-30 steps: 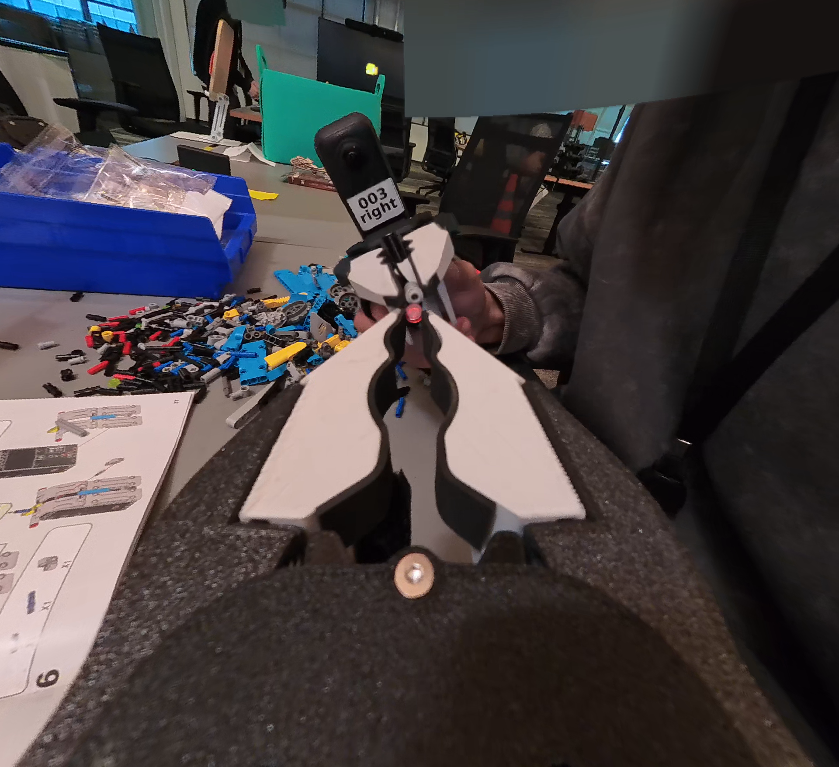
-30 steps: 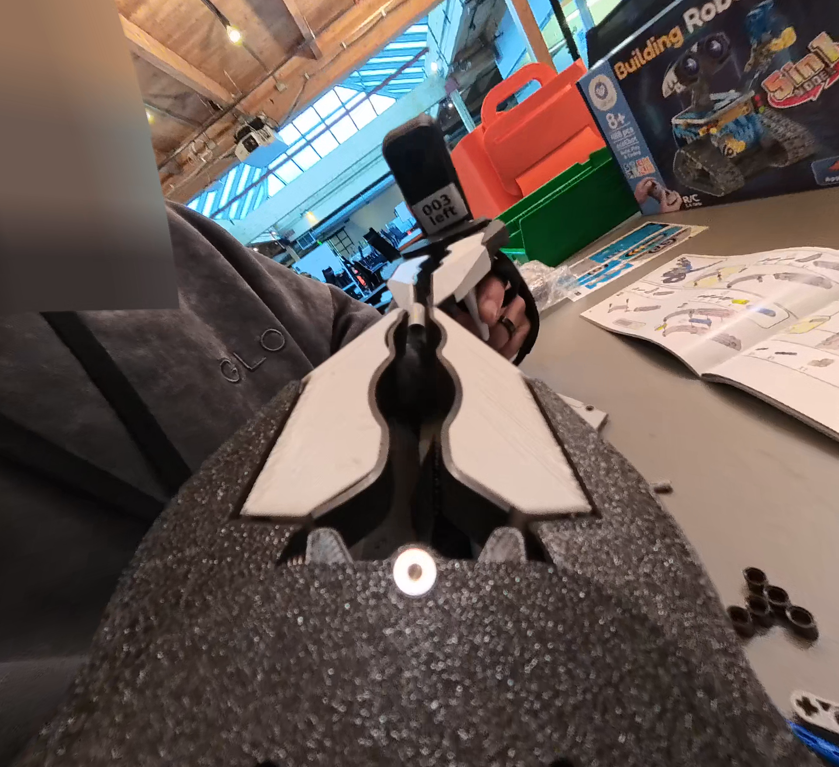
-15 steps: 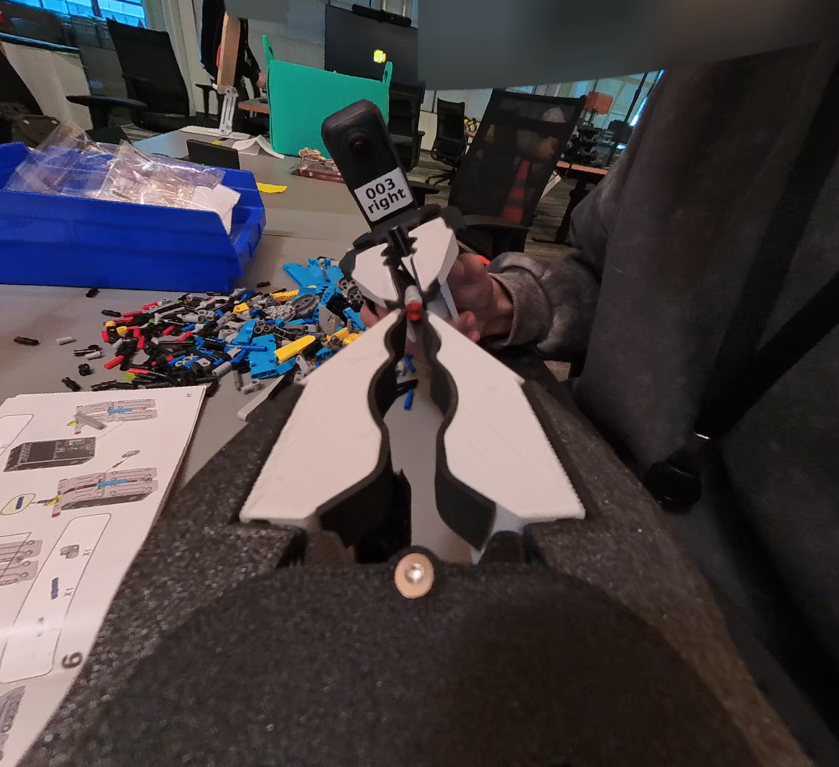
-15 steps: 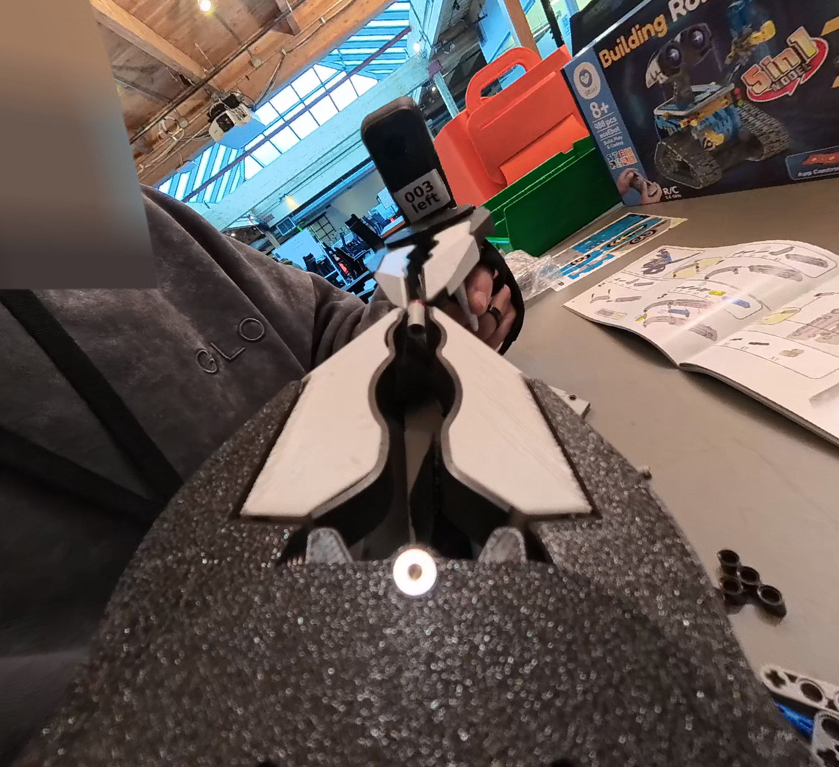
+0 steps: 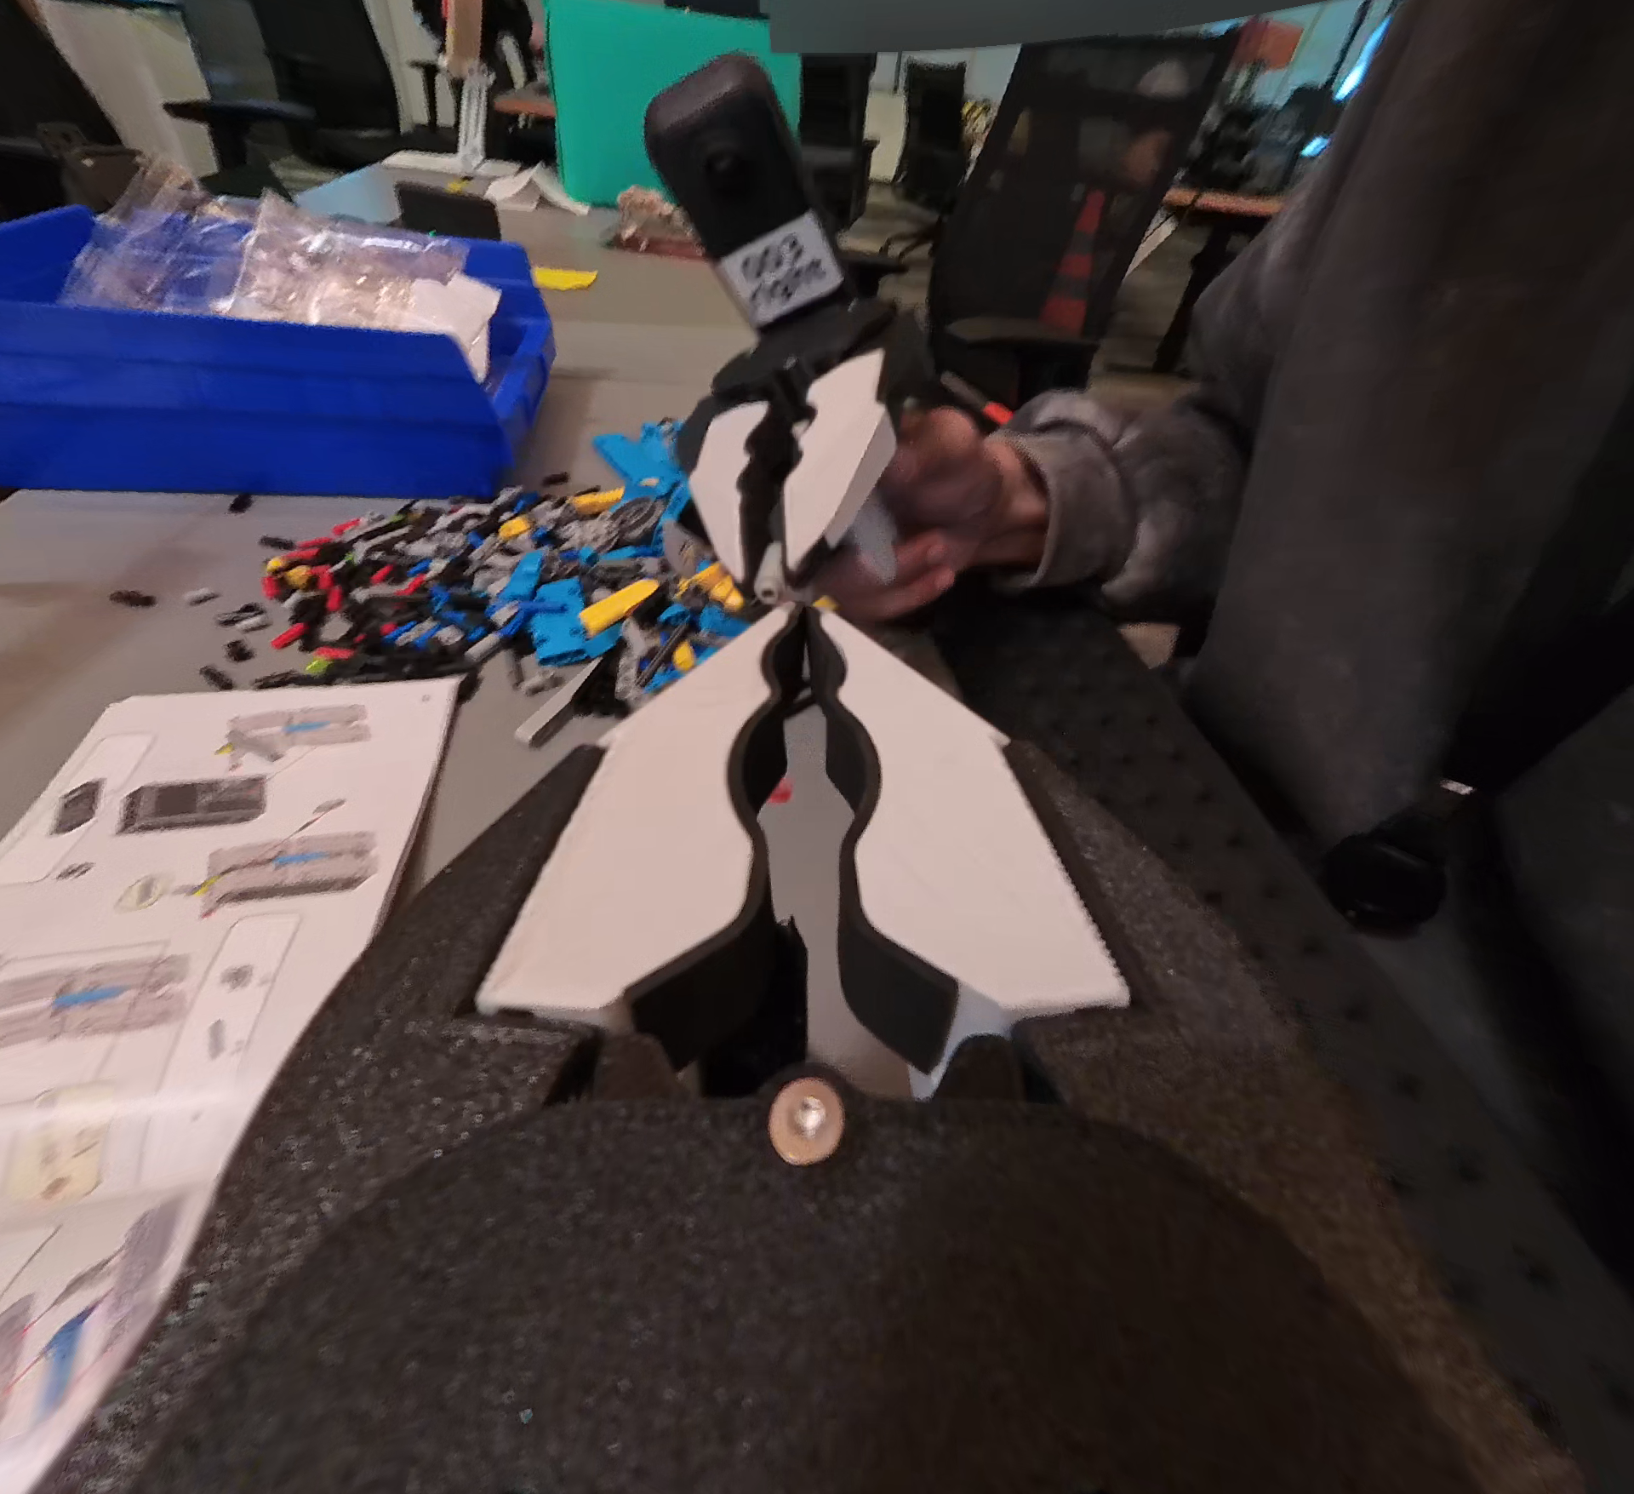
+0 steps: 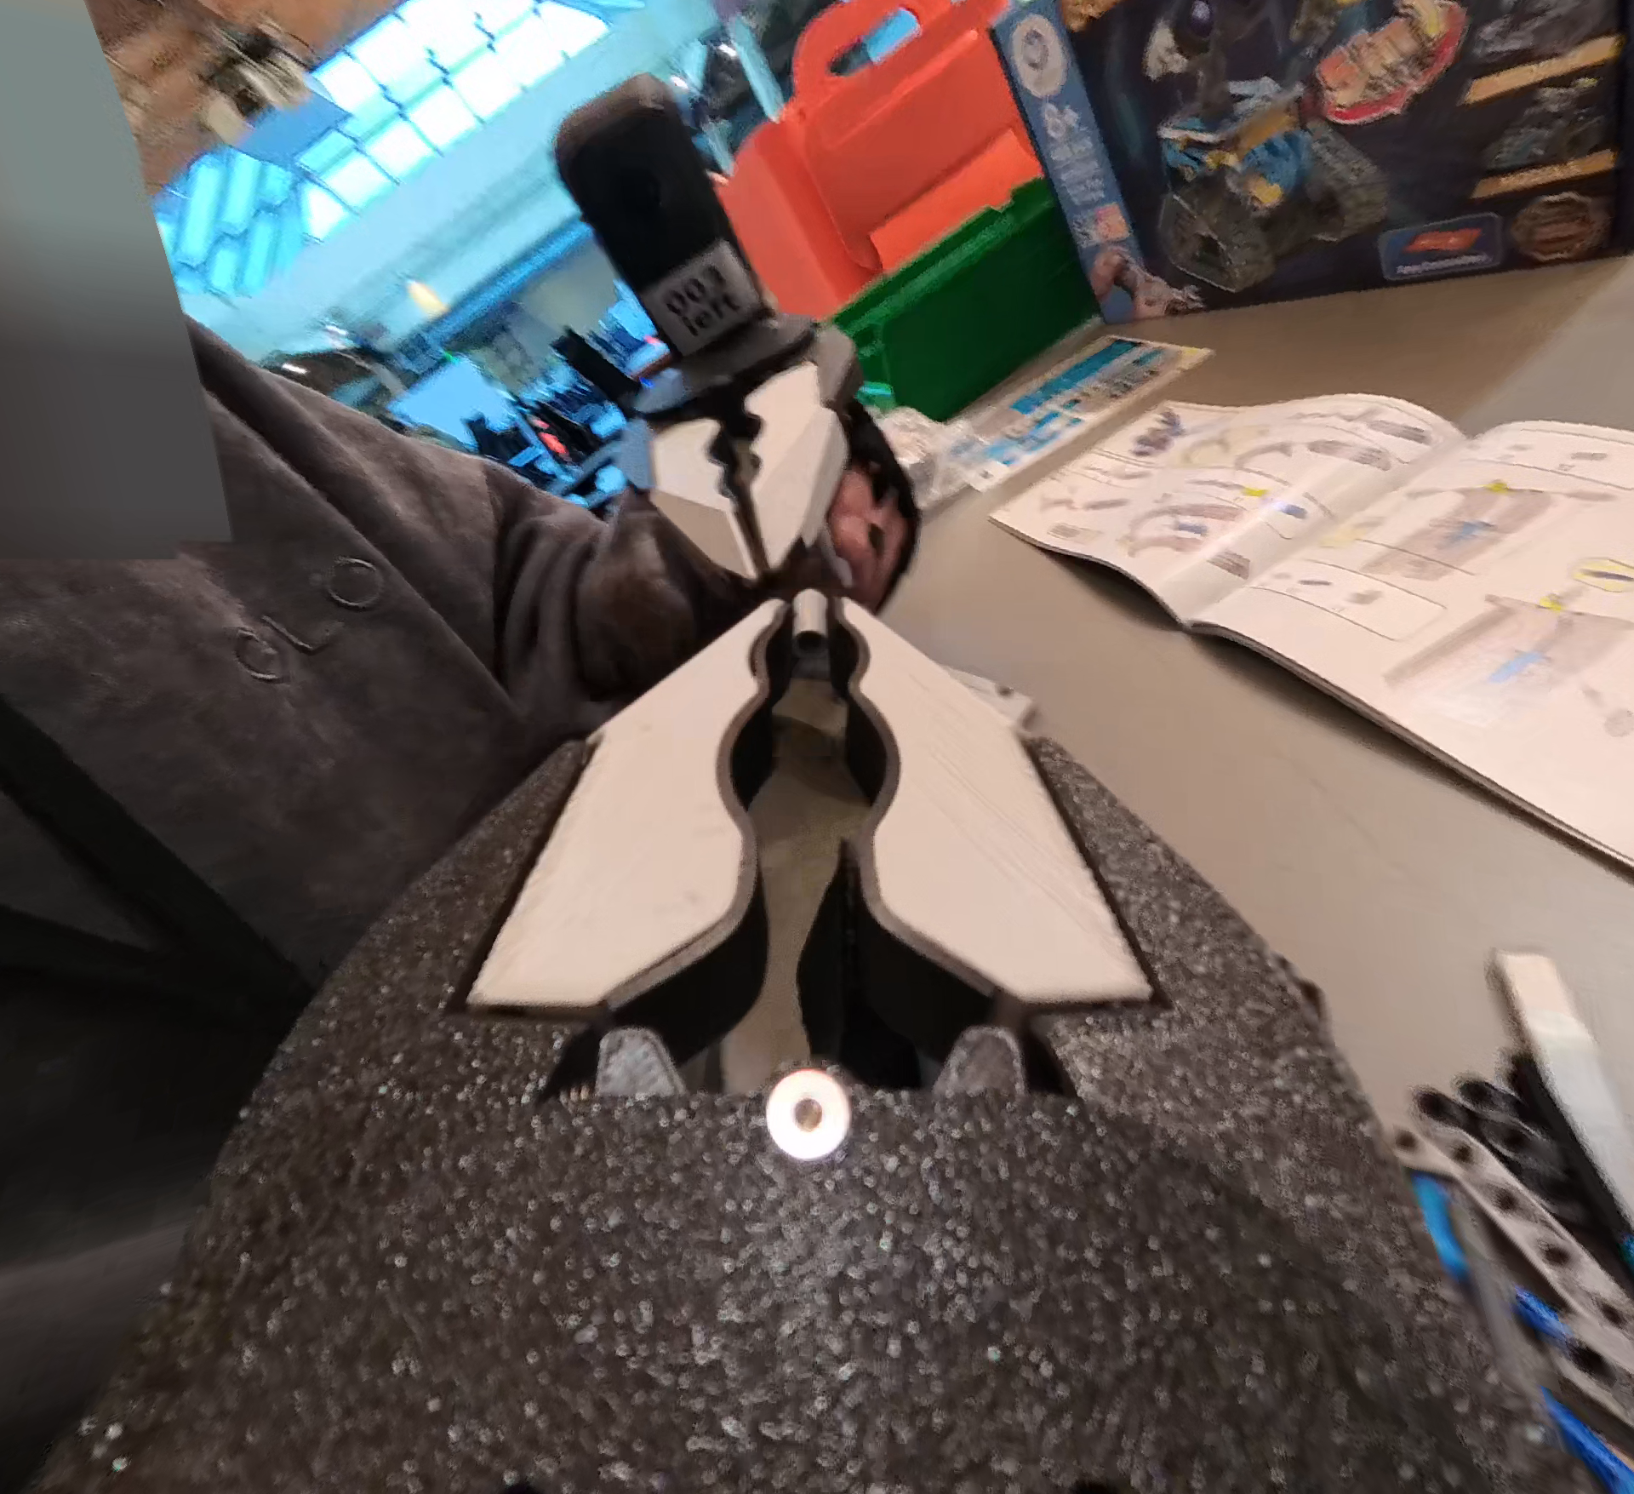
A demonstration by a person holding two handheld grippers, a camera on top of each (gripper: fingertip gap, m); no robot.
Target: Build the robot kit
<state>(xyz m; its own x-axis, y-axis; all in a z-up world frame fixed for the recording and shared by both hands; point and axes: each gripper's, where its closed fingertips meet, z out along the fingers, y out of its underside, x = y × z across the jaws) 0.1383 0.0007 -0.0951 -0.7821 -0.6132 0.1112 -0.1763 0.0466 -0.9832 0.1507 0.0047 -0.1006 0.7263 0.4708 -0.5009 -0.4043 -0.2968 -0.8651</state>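
My left gripper (image 5: 800, 616) is shut, and I see nothing between its tips. My right gripper (image 6: 809, 611) is shut on a small grey tube piece (image 6: 809, 636). The two grippers meet tip to tip above the grey table, each held by a hand. In the left wrist view the right gripper (image 5: 771, 578) points down at my left tips with the pale tube (image 5: 767, 583) at its end. In the right wrist view the left gripper (image 6: 767, 567) stands just beyond the tube. A small red bit (image 5: 778, 788) shows low through the gap between my left jaws. Both views are blurred.
A pile of small coloured building pieces (image 5: 495, 594) lies before a blue bin (image 5: 265, 408) holding plastic bags. An instruction booklet (image 5: 203, 877) lies at the left. The right wrist view shows an open booklet (image 6: 1326, 567), a kit box (image 6: 1326, 81), an orange case (image 6: 884, 151), and loose pieces (image 6: 1521, 1168). Left and right tips are no more than a few centimetres apart.
The red pin seen between the two grippers' tips is gone from there; a red bit now shows lower, under my left jaws. Both grippers have shifted and tilted, and the views are blurred.
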